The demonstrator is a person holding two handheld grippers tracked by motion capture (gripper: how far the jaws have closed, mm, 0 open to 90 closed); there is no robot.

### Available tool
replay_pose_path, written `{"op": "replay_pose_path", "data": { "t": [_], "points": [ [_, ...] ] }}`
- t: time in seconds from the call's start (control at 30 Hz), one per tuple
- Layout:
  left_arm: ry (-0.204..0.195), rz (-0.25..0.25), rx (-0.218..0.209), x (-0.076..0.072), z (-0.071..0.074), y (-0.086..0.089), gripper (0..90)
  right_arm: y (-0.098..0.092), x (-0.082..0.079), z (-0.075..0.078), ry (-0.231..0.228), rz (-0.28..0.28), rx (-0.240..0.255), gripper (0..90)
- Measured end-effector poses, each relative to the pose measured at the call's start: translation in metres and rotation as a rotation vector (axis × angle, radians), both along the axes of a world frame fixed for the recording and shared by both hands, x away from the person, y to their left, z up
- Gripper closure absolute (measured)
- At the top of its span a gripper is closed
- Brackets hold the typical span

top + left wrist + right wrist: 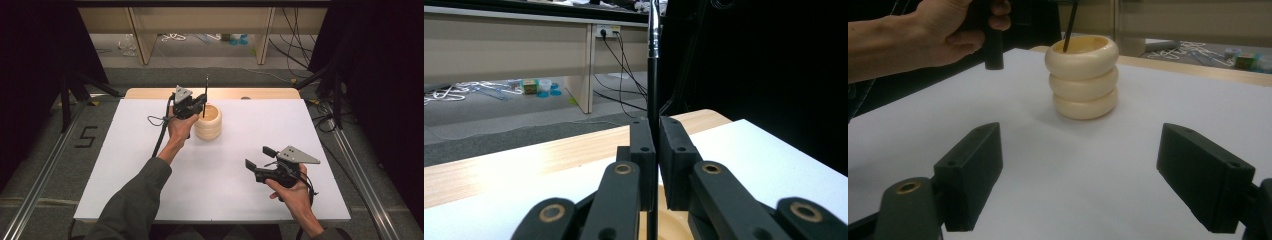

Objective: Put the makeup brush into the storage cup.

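Note:
A cream holder point(208, 121) shaped like three stacked rings stands at the back middle of the white board point(150, 170). My left gripper point(202, 104) hovers over its left rim, shut on a thin black rod point(206, 95) with a silver top. The rod stands upright and its lower end dips inside the holder. In the left gripper view the pads point(643, 145) pinch the rod point(652, 75) above the holder's rim point(674, 225). My right gripper point(259, 157) rests at the front right, open and with nothing in it, facing the holder point(1083, 75) and rod point(1070, 25).
The board lies on a wooden table whose far edge point(210, 93) shows behind the holder. Beyond stand desk legs point(140, 45) and floor cables point(295, 50). Metal rails point(45, 170) run along both sides, with dark curtains behind them.

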State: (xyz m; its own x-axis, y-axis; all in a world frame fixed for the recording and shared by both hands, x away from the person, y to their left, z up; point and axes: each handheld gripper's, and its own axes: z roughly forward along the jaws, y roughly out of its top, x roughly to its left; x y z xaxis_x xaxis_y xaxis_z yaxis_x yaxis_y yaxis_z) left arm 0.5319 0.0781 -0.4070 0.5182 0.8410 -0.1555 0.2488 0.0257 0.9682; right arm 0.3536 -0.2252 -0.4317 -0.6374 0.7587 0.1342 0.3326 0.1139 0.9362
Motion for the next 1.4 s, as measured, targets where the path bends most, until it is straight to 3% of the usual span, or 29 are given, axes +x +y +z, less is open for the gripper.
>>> {"op": "replay_pose_path", "data": {
  "t": [0.6, 1.23, 1.4],
  "points": [
    [0.036, 0.001, 0.002, -0.005, -0.019, -0.002, 84.7, 0.000, 0.000, 0.000, -0.001, 0.002, -0.001, 19.5],
    [0.060, -0.009, 0.075, -0.010, -0.028, -0.001, 84.6, 0.001, 0.000, -0.001, 0.002, 0.010, 0.007, 19.6],
    [0.079, -0.009, 0.070, -0.011, -0.029, -0.002, 84.4, 0.001, 0.000, -0.001, 0.003, 0.010, 0.007, 19.6]
  ]
}}
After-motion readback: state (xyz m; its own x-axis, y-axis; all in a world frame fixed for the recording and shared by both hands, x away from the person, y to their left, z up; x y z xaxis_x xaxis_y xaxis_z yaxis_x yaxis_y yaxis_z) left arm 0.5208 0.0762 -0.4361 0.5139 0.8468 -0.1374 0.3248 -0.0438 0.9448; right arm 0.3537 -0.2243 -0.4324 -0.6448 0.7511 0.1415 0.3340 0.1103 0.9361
